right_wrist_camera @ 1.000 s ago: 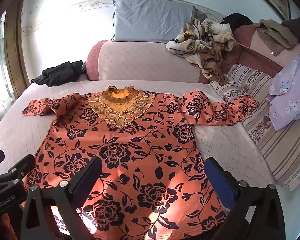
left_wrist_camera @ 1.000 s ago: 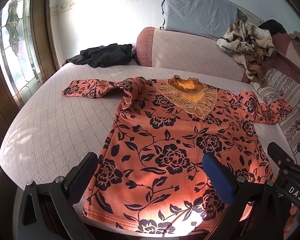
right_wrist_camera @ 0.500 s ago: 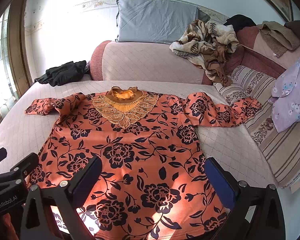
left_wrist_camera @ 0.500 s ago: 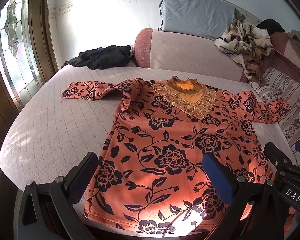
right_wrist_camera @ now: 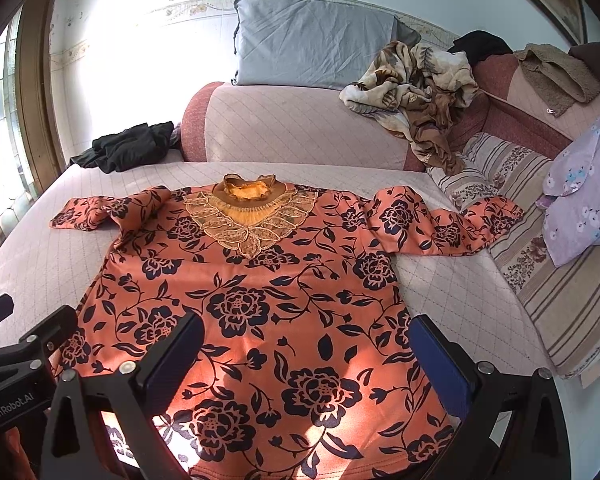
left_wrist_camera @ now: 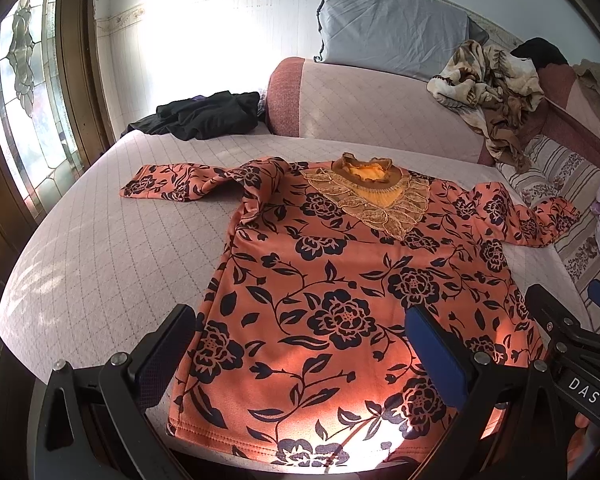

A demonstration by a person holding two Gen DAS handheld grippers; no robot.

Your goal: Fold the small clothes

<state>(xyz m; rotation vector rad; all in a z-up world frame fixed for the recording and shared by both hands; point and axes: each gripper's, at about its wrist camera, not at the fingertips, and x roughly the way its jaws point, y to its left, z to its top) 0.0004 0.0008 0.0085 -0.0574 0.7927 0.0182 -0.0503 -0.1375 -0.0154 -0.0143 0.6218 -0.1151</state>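
An orange top with black flowers [left_wrist_camera: 340, 288] lies flat, front up, on the pink quilted bed [left_wrist_camera: 100, 264], with a gold lace collar [left_wrist_camera: 374, 196] at the far end and both sleeves spread out. It also shows in the right wrist view [right_wrist_camera: 260, 308]. My left gripper [left_wrist_camera: 300, 332] is open and empty above the hem's left half. My right gripper [right_wrist_camera: 304, 340] is open and empty above the hem's right half. Each gripper's body shows at the edge of the other's view.
A black garment [left_wrist_camera: 204, 116] lies at the bed's far left. A grey pillow [right_wrist_camera: 312, 52] and a crumpled brown blanket [right_wrist_camera: 416, 84] rest on the bolster. A striped cushion [right_wrist_camera: 540, 272] and lilac cloth [right_wrist_camera: 580, 184] are at the right. A window [left_wrist_camera: 24, 92] is at the left.
Both grippers have drawn back and risen slightly, so the top sits a little lower and farther in both views. Both stay open. The top has not moved.
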